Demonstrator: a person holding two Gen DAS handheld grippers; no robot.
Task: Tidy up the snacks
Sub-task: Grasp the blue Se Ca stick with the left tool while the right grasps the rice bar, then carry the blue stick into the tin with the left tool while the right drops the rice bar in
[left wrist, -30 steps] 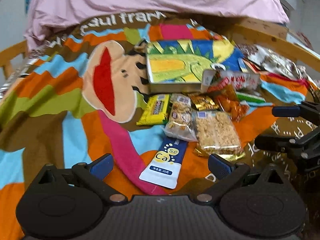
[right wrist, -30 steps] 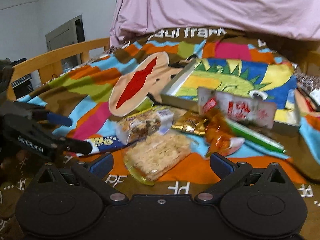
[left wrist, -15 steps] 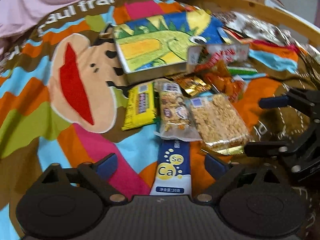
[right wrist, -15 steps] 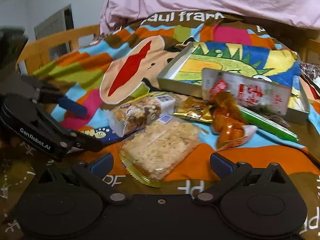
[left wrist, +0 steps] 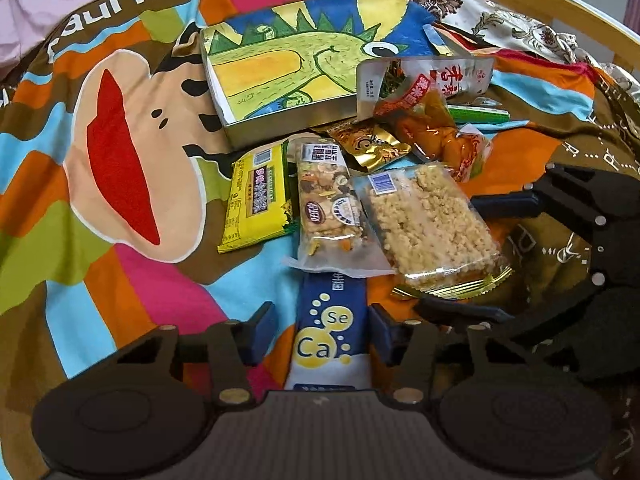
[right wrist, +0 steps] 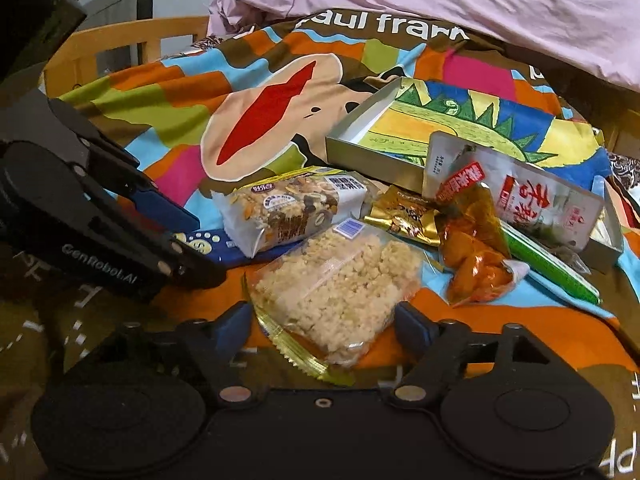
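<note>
1. Closing on two snacks at once. Left gripper (left wrist: 320, 334) straddling the blue-and-white "Se Ca" sachet (left wrist: 329, 336); jaws narrowing, sachet between the blue pads, small gaps visible on both sides, so not yet pinched.
2. Right gripper (right wrist: 324, 322) bracketing the near end of the clear-wrapped crumbly rice-crisp bar (right wrist: 336, 280); jaws also narrowing, pads beside the wrapper edges, contact not confirmed.
3. Judged good practice: squeezing each pack across its short width, close to the near end; lifting the sachet slowly, since its far end lies tucked under the clear nut-and-seed bar pack (left wrist: 328, 208), likely to drag.
4. Same caution for the rice-crisp bar: gold crimped seam touching neighbouring packs; lifting straight up preferred over sliding.
5. Further out, lying on the striped cartoon-print blanket (left wrist: 120, 280): yellow-green flat wafer pack (left wrist: 256, 200), gold foil sachet (left wrist: 368, 146), orange transparent bag of fried pieces (left wrist: 436, 128), green stick pack (left wrist: 476, 114).
6. Farthest: shallow grey cardboard box lined with a green dinosaur drawing (left wrist: 280, 68), presumably the target container. Mostly bare inside; white-and-red printed pouch (right wrist: 532, 200) leaning over its near edge, partly in. Remaining contents hidden behind that pouch, not determinable.
</note>
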